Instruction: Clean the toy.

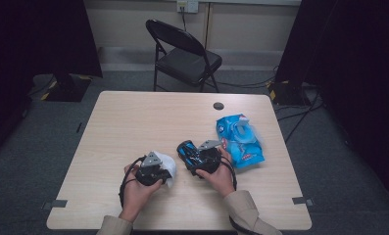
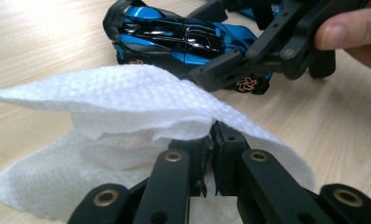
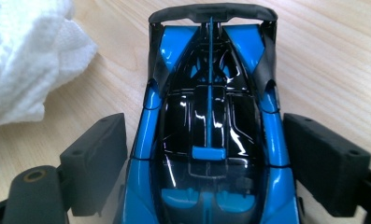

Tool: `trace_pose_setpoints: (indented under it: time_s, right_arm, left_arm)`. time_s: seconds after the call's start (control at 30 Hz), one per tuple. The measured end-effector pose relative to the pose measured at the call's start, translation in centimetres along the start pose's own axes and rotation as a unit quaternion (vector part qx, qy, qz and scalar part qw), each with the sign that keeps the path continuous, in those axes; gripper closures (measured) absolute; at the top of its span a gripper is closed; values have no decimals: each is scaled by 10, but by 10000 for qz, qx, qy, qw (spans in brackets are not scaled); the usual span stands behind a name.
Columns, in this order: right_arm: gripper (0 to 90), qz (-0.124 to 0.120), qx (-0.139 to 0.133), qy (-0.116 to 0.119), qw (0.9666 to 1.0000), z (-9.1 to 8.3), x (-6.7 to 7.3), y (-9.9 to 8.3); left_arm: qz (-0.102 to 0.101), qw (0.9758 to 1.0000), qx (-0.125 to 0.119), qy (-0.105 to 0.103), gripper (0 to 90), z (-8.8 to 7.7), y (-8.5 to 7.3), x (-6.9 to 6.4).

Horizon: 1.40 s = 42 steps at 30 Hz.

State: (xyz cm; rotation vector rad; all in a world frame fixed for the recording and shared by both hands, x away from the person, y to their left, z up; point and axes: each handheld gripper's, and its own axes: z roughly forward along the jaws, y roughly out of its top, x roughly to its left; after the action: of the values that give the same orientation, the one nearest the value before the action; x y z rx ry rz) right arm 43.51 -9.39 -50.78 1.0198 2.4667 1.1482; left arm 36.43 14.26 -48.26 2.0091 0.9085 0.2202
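A: High view. What do I have on the bench (image 1: pixel 133 117)?

B: My left gripper (image 1: pixel 153 172) sits near the front edge with a white paper towel (image 1: pixel 166 161) bunched at its tip. Just to its right, my right gripper (image 1: pixel 198 157) lies over the blue-and-black toy car (image 1: pixel 186 149). A blue plastic packet (image 1: pixel 241 139) lies beside that hand, toward the right edge. A folding chair (image 1: pixel 182 51) stands beyond the bench.

A: Left gripper view. How do the fingers stand?

B: My left fingers (image 2: pixel 220 154) are together, clamped on a fold of the paper towel (image 2: pixel 127 102), which drapes up and over them and rests on the wood below. Beyond it the toy car (image 2: pixel 174 39) stands on its wheels, side on, with the right gripper (image 2: pixel 272 46) at its flank and a fingertip of the hand (image 2: pixel 351 32) at the upper right.

A: Right gripper view. And the right fingers?

B: My right fingers (image 3: pixel 96 156) stand apart, one pad on each side of the toy car (image 3: pixel 209 126). A narrow gap shows along both flanks, so they do not press it. The paper towel (image 3: pixel 29 56) lies at the upper left, apart from the car.
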Motion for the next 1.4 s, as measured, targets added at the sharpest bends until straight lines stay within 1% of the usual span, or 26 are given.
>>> trace_pose_setpoints:
  time_s: [0.1, 0.17, 0.2, 0.23, 0.3, 0.33, 0.4, 0.43, 0.5, 0.57, 0.6, 0.63, 0.7, 0.83, 0.9, 1.0, 1.1, 1.2, 1.27, 1.3, 1.33, 1.37, 1.4]
  right_arm:
    - [166, -105, 20, -72, 9999, 0, 1, 0]
    - [194, -220, 39, -145, 9996, 0, 2, -1]
    - [218, -235, 31, -140, 9996, 0, 2, -1]
    - [222, -273, 28, -150, 9995, 0, 3, -1]
    - [228, -250, 29, -178, 9995, 0, 4, -1]
    - [236, -233, 40, -227, 9995, 0, 5, 0]
    - [244, -198, 87, -305, 9993, -1, 7, 1]
    - [246, -234, 94, -320, 9992, -1, 7, 1]
    - [247, -250, 126, -333, 9991, -2, 7, 1]
    - [248, -287, 38, -338, 9990, -2, 7, 0]
    - [248, -252, 2, -337, 9991, -3, 7, -1]
    - [252, -208, -42, -322, 9993, -4, 7, 0]
    - [254, -291, -10, -333, 9990, -6, 8, 1]
    - [254, -373, 4, -298, 9989, -10, 12, 2]
    - [254, -359, -32, -238, 9991, -12, 14, 2]
    - [254, -396, -83, -165, 9990, -14, 22, 1]
    - [254, -418, -174, -24, 9990, -15, 35, -1]
    - [254, -470, -249, 52, 9986, -12, 49, -3]
    - [254, -504, -265, 81, 9983, -9, 57, -5]
    - [254, -495, -269, 108, 9984, -8, 60, -6]
    - [254, -500, -255, 99, 9984, -8, 63, -7]
    - [254, -582, -230, 72, 9980, -7, 66, -8]
    - [254, -590, -226, 46, 9980, -7, 68, -9]
  left_arm:
    - [0, 10000, 1, 7, 849, 0, 1, 1]
    - [9, 10000, 11, 3, 849, 0, 1, 2]
    - [26, 10000, 8, 12, 849, 0, 1, 2]
    - [50, 10000, 1, 33, 849, 0, 2, 2]
    - [20, 10000, -25, 43, 847, 0, 3, 2]
    - [52, 10000, -35, 43, 847, -1, 4, 2]
    - [37, 10000, -70, 47, 849, -2, 6, 1]
    - [84, 9999, -61, 54, 849, -3, 7, 2]
    - [71, 9999, -99, 52, 850, -4, 9, 1]
    - [93, 9999, -101, 61, 849, -7, 11, 2]
    - [64, 9998, -156, 58, 849, -8, 11, 2]
    - [60, 9998, -160, 66, 849, -9, 12, 3]
    - [60, 9998, -177, 93, 849, -10, 12, 4]
    - [60, 9997, -200, 116, 850, -12, 14, 5]
    - [39, 9996, -237, 120, 850, -13, 15, 5]
    - [53, 9995, -268, 143, 851, -15, 18, 5]
    - [69, 9993, -321, 172, 851, -19, 20, 5]
    - [95, 9991, -362, 206, 852, -23, 22, 5]
    - [84, 9991, -367, 199, 852, -24, 23, 4]
    - [126, 9991, -359, 205, 852, -24, 24, 4]
    - [133, 9991, -352, 203, 852, -25, 24, 4]
    - [133, 9991, -350, 201, 852, -25, 24, 4]
    - [111, 9991, -374, 192, 852, -24, 25, 3]
